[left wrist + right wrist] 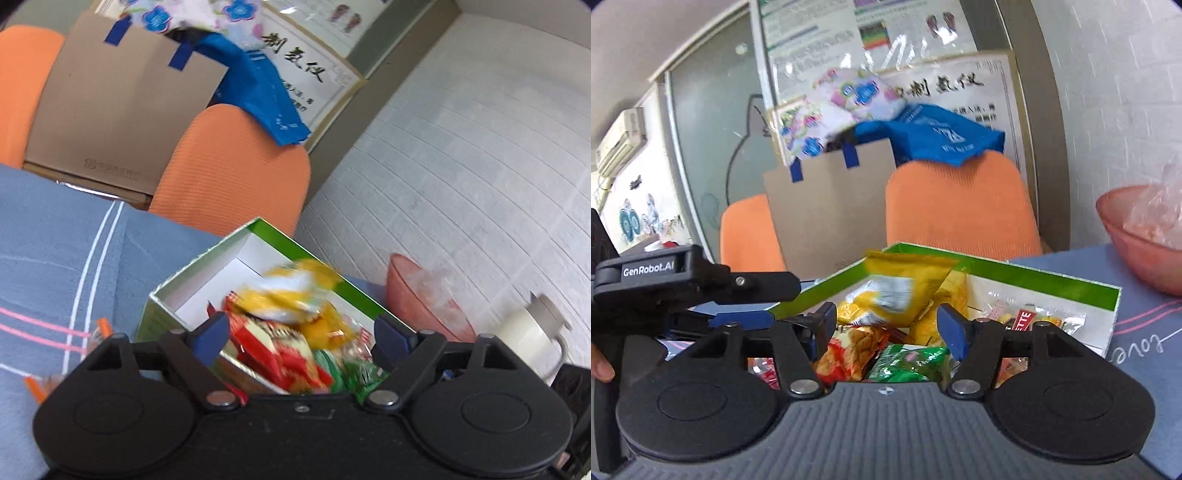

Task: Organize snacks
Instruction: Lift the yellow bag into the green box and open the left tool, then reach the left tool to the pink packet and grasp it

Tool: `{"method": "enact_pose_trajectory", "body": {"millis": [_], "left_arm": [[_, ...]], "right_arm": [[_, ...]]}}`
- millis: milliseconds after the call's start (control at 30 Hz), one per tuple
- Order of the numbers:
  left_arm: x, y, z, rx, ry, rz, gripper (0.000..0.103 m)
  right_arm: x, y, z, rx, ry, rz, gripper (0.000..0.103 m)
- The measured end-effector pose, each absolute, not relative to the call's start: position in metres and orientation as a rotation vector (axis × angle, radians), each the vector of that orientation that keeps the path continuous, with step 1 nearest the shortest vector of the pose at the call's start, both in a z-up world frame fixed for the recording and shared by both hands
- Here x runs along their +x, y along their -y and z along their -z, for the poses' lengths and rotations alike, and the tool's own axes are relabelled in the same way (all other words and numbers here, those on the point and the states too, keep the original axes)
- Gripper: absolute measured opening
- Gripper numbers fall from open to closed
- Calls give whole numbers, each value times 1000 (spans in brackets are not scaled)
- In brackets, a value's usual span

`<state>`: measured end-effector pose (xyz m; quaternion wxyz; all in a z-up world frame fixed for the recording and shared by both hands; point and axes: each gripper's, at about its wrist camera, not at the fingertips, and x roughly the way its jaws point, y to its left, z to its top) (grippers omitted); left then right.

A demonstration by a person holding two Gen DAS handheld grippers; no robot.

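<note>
A green cardboard box point(207, 264) point(1027, 275) with a white inside stands on the blue tablecloth and holds several snack packets. A yellow packet point(291, 291) point(905, 288) lies on top, blurred in both views, over red point(273, 350) and green packets point(908, 363). My left gripper point(301, 332) is open just above the box, with nothing between its blue pads. My right gripper point(888, 326) is open over the near side of the box, also empty. The left gripper point(746, 317) also shows at the left of the right wrist view, by the box's left wall.
A pink bowl point(424, 295) point(1137, 236) with clear plastic in it stands right of the box. A white jug point(532, 332) is further right. Small orange-wrapped items point(101, 328) lie on the cloth at left. Two orange chairs point(960, 206) and a cardboard sheet point(831, 206) stand behind the table.
</note>
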<state>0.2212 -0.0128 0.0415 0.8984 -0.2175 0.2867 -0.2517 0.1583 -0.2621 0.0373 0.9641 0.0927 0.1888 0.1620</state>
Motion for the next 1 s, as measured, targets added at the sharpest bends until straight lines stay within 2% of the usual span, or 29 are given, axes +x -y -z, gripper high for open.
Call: {"method": "enact_pose_trajectory", "body": {"millis": [300,667,833,1000], "left_arm": [[130,-9,-72,-410,-520,553,103],[46,-41,-30,-500,-598,504,103],[36,-42,-3,-609,-661,486,103],[41,-34,3,-584,-665,483,103]], "right_arm": [[82,266,-60,212,-252,-395,103],[24,231,-25,147,-448,-569,103],[8,192,-7,27,-526,-659,103],[10,163,-1,-132,-545,-620,103]]}}
